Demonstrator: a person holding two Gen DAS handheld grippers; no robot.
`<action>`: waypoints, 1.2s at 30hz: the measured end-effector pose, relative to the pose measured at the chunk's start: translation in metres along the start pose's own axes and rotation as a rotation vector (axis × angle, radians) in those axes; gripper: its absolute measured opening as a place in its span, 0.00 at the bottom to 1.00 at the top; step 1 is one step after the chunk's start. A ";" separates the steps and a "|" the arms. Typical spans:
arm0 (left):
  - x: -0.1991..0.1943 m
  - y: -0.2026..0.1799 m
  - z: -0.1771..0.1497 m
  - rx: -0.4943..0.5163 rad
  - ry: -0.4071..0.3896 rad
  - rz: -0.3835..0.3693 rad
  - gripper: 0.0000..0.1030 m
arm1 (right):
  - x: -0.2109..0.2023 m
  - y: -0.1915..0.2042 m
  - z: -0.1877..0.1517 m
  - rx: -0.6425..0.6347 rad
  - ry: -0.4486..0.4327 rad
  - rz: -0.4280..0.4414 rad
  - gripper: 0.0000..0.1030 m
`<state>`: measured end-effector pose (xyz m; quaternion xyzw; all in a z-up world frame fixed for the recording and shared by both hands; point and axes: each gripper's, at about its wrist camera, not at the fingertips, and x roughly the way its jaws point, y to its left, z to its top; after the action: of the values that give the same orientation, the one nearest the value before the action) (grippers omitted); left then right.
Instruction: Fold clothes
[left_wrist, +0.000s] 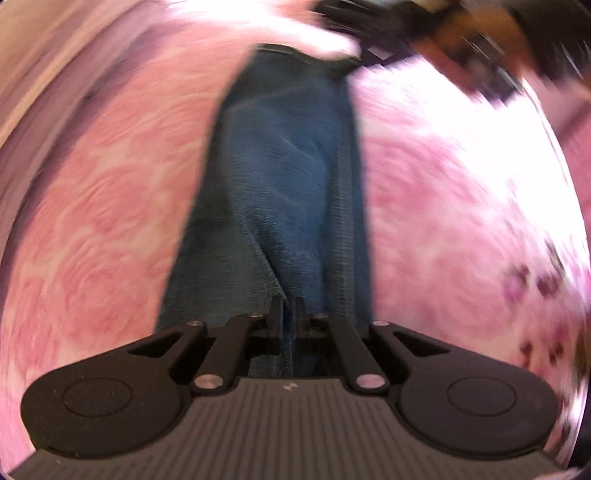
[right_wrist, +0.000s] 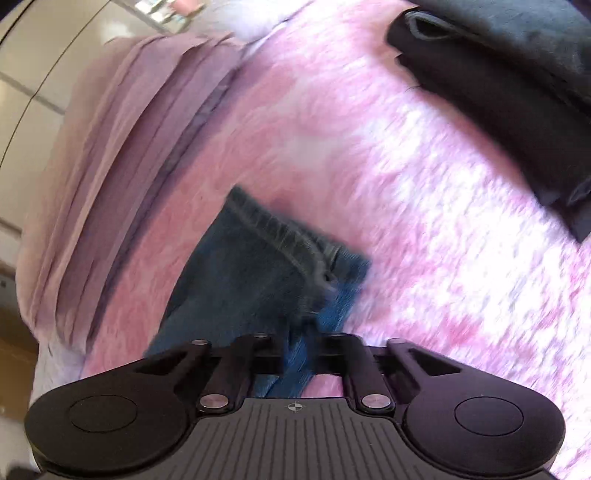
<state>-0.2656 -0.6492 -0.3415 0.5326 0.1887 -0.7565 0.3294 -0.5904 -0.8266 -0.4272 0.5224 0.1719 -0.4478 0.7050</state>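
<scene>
The dark blue denim jeans (left_wrist: 280, 184) show a deep indigo tone with a fine woven rib along one side, and in the right wrist view (right_wrist: 258, 269) the leg end carries a darker stitched hem beside a strip of brighter, lighter blue cloth. Under them lies a pink fleecy blanket (left_wrist: 92, 221) patterned with rose-like swirls in deeper pink on pale pink, washing out to near white in bright light (right_wrist: 424, 221). A mauve pleated cloth (right_wrist: 122, 155) runs along its edge in dusky purple-pink folds. A folded charcoal-black garment (right_wrist: 509, 92) sits plain and unpatterned. Both grippers, left (left_wrist: 287, 306) and right (right_wrist: 295, 343), are matte black with silver rivets.
</scene>
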 end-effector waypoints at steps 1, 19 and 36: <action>0.002 -0.007 0.001 0.032 0.006 -0.019 0.03 | 0.001 -0.001 0.003 -0.009 0.007 -0.014 0.01; -0.024 -0.026 -0.106 -0.284 0.214 0.221 0.24 | -0.036 0.053 -0.015 -0.216 0.057 -0.109 0.34; -0.150 -0.020 -0.339 -0.854 0.026 0.294 0.39 | 0.003 0.208 -0.172 -0.629 0.312 -0.029 0.35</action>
<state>-0.0164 -0.3752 -0.3260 0.3794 0.4105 -0.5492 0.6212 -0.3815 -0.6633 -0.3764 0.3392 0.4145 -0.2976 0.7903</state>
